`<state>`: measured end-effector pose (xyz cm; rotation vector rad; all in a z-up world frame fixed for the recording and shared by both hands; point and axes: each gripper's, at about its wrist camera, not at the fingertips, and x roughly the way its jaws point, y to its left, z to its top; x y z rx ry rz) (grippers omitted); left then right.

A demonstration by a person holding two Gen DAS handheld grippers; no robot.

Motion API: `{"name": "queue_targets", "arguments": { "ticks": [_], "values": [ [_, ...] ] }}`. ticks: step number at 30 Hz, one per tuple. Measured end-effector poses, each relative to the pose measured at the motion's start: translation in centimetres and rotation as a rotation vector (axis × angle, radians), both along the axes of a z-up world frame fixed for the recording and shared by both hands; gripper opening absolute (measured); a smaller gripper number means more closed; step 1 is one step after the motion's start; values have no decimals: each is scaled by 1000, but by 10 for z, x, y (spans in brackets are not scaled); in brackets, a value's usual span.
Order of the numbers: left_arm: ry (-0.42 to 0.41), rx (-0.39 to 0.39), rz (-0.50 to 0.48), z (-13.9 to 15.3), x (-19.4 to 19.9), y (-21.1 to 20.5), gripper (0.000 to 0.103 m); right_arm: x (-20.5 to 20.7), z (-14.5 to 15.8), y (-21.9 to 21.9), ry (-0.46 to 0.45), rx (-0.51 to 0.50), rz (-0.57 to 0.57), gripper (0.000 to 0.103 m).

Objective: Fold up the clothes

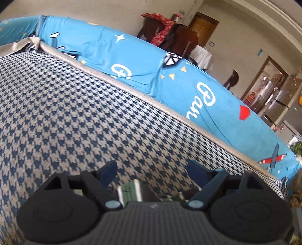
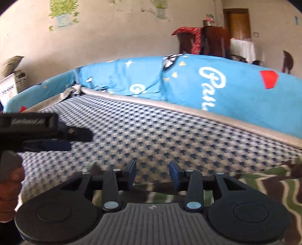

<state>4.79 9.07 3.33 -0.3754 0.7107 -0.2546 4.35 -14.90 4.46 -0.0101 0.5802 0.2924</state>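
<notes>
Left wrist view looks across a houndstooth cover (image 1: 66,105), blue and beige, which is spread over a wide seat. I take this cover as the landmark. The left gripper (image 1: 151,169) hangs just above the near part of the cover, and its two blue-padded fingers (image 1: 108,170) stand wide apart with nothing between them. Under the gripper body, at the near edge of the cover, a small piece of the garment (image 1: 132,192) shows, green with white stripes; most of it is hidden by the gripper.

Along the far edge of the cover runs a beige border (image 1: 151,101), and behind it rises a bright blue sheet (image 1: 132,54) with white letters, stars and a red shape. Beyond the sheet stand dark wooden chairs (image 1: 181,37), one with a red cloth (image 1: 162,28) over it.

From the right wrist, the right gripper (image 2: 152,174) is also above the near edge of the cover, jaws parted, holding nothing. The garment (image 2: 264,181) lies on the near right part of the cover, with wavy green, brown and white bands, and it reaches under the gripper. At the near left side of the cover the left gripper (image 2: 62,141) shows from the side, apart from the garment, with a hand (image 2: 10,179) on its handle. On the wall behind the sheet are green plant stickers (image 2: 62,11).
</notes>
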Motion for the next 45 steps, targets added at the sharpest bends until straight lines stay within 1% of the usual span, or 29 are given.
{"name": "queue_targets", "arguments": {
  "ticks": [5,13,16,18,21,24,29,34,38,41,42,43,44,45],
  "values": [
    [2,27,-55,-7,1,-26,85,5,-2,-49,9,-8,-146,39],
    [-4,66,-122,-17,3,-61,85,4,-5,-109,15,-21,-302,39],
    [8,86,-140,-24,4,-72,85,5,-3,-129,3,-42,-355,39],
    [22,86,-150,-30,5,-77,85,6,-2,-144,-8,-53,-393,39],
    [27,100,-156,-36,6,-81,85,10,-5,-162,-19,-102,-448,40],
    [36,107,-160,-42,8,-84,86,16,-8,-173,-30,-144,-465,40],
    [52,112,-168,-51,14,-89,86,26,-17,-183,-23,-176,-474,40],
    [55,116,-180,-55,17,-92,87,36,-23,-184,-11,-201,-447,41],
    [64,122,-184,-59,20,-93,87,42,-30,-185,21,-205,-434,41],
    [71,129,-186,-62,22,-94,87,45,-37,-184,34,-234,-422,40],
    [75,133,-186,-63,23,-94,87,46,-39,-184,40,-239,-416,35],
    [79,138,-185,-64,23,-94,87,47,-40,-183,43,-241,-412,26],
    [82,142,-184,-64,24,-94,87,47,-40,-183,44,-240,-409,23],
    [83,144,-184,-64,24,-94,87,48,-41,-182,43,-241,-409,17]
  ]
}}
